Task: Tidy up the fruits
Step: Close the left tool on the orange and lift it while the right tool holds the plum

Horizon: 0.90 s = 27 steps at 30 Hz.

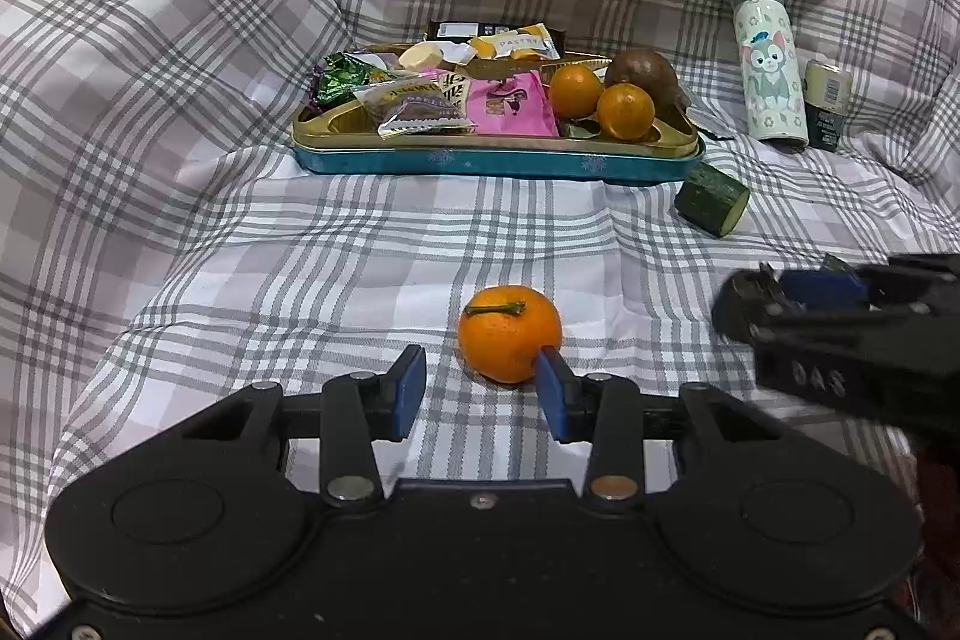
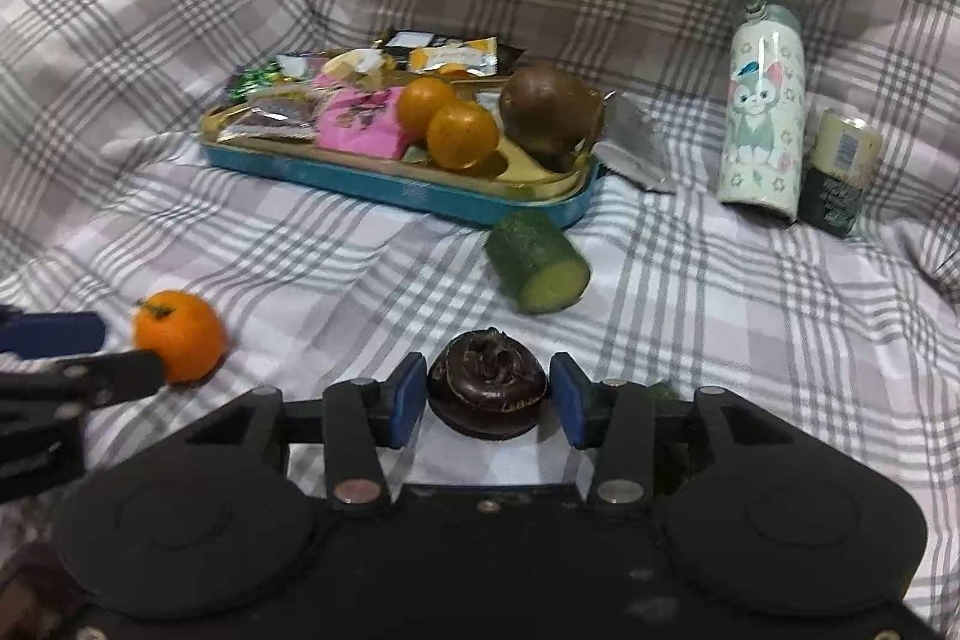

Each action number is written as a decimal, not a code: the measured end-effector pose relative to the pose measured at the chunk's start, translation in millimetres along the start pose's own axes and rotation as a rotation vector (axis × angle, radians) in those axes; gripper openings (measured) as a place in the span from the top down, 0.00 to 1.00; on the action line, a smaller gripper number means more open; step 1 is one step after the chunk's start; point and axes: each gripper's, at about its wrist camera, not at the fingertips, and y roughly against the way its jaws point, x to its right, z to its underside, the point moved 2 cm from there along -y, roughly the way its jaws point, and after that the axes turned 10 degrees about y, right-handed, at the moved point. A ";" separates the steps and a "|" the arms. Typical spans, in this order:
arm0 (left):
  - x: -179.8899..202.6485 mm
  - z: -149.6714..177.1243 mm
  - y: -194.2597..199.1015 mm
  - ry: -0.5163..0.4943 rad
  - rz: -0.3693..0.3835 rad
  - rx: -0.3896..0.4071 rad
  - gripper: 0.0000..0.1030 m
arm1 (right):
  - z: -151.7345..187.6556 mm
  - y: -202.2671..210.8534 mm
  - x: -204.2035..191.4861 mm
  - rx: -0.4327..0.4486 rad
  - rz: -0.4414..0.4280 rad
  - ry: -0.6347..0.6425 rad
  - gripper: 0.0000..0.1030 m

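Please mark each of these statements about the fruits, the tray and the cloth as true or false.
1. Two oranges lie in the tray. True.
2. The cucumber piece lies inside the tray. False: it lies on the checked cloth, in front of the tray's corner.
3. A dark, wrinkled round fruit sits between the fingers of the right hand-held gripper. True.
4. The orange with a stem is in the tray. False: it is on the cloth, near the left hand-held gripper.
5. The cat bottle lies flat. False: it stands upright.
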 end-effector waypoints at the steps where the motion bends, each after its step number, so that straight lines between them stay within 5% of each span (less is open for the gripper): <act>1: 0.5 -0.1 0.3 -0.003 0.001 0.001 0.53 | 2.3 3.8 -1.2 -0.004 -0.010 0.004 0.55; 16: 12.1 -7.3 -8.6 -0.027 -0.017 -0.002 0.53 | 38.5 41.9 -13.7 -0.006 -0.004 0.033 0.53; 27: 15.3 -4.9 -15.0 -0.032 -0.001 0.025 0.52 | 42.4 38.9 -2.0 -0.016 -0.058 -0.066 0.52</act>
